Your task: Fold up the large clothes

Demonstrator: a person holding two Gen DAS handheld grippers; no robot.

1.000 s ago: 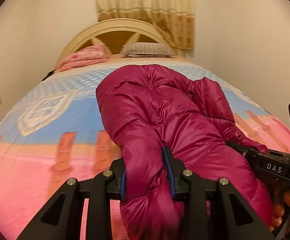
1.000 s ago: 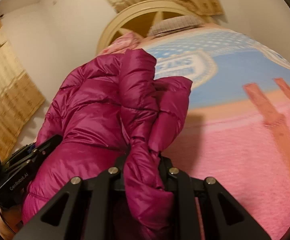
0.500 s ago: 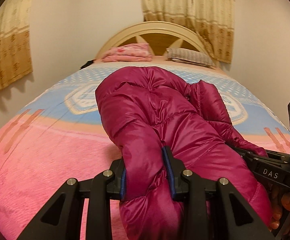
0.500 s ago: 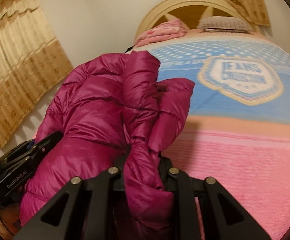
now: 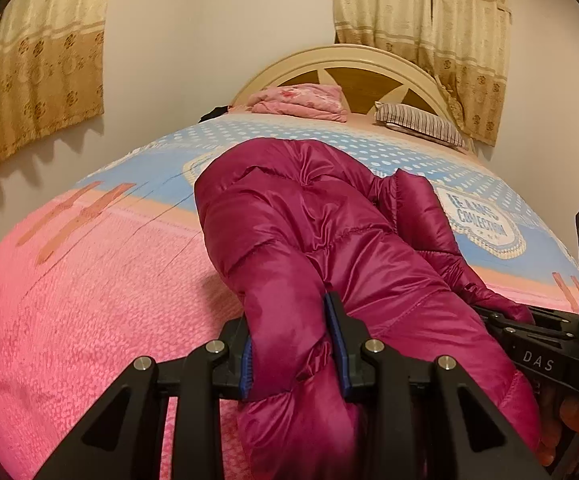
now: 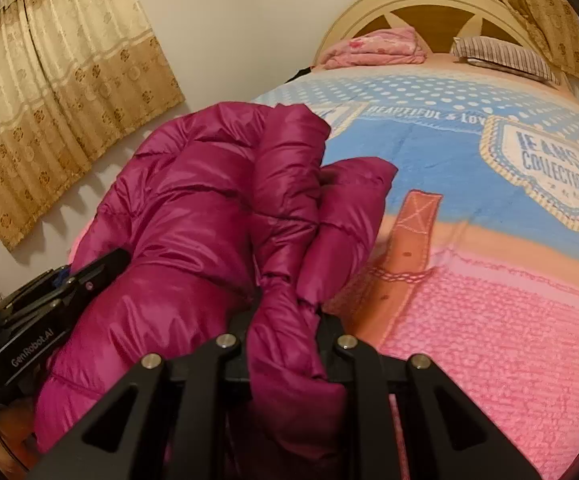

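A magenta puffer jacket [image 5: 321, 232] hangs bunched between both grippers above the bed; it also shows in the right wrist view [image 6: 209, 200]. My left gripper [image 5: 293, 344] is shut on a thick fold of its near edge. My right gripper [image 6: 287, 320] is shut on another bunched fold. The right gripper's body [image 5: 545, 344] shows at the right of the left wrist view; the left gripper's body [image 6: 49, 300] shows at the left of the right wrist view. The jacket's lower part is hidden below both cameras.
The bed [image 5: 89, 280] has a pink and blue blanket with a "JEANS COLLECTION" badge [image 6: 549, 164]. A folded pink quilt [image 5: 301, 100] and a striped pillow [image 5: 417, 124] lie by the cream headboard [image 5: 349, 64]. Beige curtains [image 6: 61, 80] hang on the walls.
Both grippers, still holding the jacket, have swung to the left across the bed; the bed's left wall and curtain have come into view. The grips have not changed.
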